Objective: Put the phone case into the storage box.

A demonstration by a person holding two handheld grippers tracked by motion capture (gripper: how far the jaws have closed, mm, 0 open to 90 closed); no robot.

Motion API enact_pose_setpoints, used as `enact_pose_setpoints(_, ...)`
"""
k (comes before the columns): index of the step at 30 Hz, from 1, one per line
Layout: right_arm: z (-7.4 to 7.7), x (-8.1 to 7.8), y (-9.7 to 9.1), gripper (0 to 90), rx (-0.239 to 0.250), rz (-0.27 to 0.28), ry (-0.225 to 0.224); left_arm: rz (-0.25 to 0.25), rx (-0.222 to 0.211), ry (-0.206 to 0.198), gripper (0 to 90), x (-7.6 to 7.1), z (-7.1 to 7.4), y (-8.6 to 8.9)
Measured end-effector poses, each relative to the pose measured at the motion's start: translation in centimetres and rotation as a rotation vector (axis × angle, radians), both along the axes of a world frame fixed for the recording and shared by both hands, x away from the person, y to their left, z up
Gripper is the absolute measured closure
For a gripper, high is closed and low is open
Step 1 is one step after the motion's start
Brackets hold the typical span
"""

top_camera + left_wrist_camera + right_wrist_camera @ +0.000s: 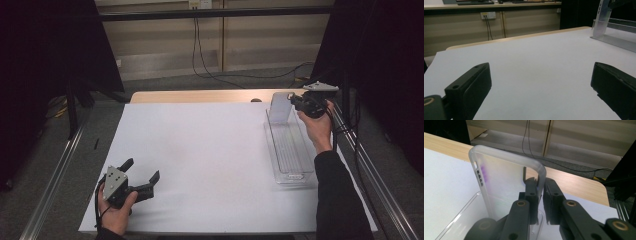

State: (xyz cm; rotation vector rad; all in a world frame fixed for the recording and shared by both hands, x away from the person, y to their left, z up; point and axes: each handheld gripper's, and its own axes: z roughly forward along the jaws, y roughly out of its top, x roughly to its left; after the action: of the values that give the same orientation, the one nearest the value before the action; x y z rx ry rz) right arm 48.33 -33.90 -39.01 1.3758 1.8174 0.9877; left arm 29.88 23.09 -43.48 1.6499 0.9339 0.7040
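High view: one phone case (279, 107) pinched by right tool (295, 101), one tray (290, 150), left tool (142, 175) wide.

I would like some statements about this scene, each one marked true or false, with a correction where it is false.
1. The right gripper is shut on the edge of a translucent phone case. True.
2. The phone case lies flat on the white sheet. False: it stands upright at the far end of the clear plastic tray.
3. The left gripper has its jaws open, with nothing between them. True.
4. The left gripper holds the tray. False: it rests over the white sheet near the front left corner, far from the tray.
5. The tray sits along the right side of the sheet. True.
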Motion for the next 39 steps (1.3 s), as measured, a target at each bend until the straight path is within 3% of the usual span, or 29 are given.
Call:
enact_pose_setpoints(8, 0.2, -0.2, -0.4, 68.1, 0.018, -0.04, -0.019, 0.0, -0.002, 0.002, 3.0, 0.0, 0.0, 0.0)
enact_pose_setpoints(19, 0.3, -0.7, -0.7, 53.4, 0.088, -0.02, -0.023, -0.003, 0.0, 0.0, 3.0, 0.0, 0.0, 0.0)
enact_pose_setpoints(23, 0.3, -0.9, -0.4, 36.8, 0.114, -0.019, -0.005, -0.006, 0.003, 0.0, 3.1, 0.0, -0.1, -0.1)
enact_pose_setpoints(25, 0.4, -1.0, -0.2, 27.5, 0.103, -0.016, -0.008, -0.003, -0.002, -0.001, 3.1, -0.1, 0.0, -0.1)
enact_pose_setpoints(28, 0.6, -1.2, -0.1, 22.6, 0.091, -0.024, -0.019, -0.003, -0.007, -0.002, 3.1, -0.1, 0.0, -0.2)
enact_pose_setpoints(34, 0.8, -2.0, 0.2, 3.3, 0.067, -0.032, -0.054, -0.001, -0.007, -0.002, 3.1, -0.1, 0.0, -0.2)
enact_pose_setpoints(39, 0.7, -2.4, 0.3, 1.7, 0.084, -0.034, -0.067, 0.007, -0.006, 0.002, 3.1, 0.0, 0.0, -0.2)
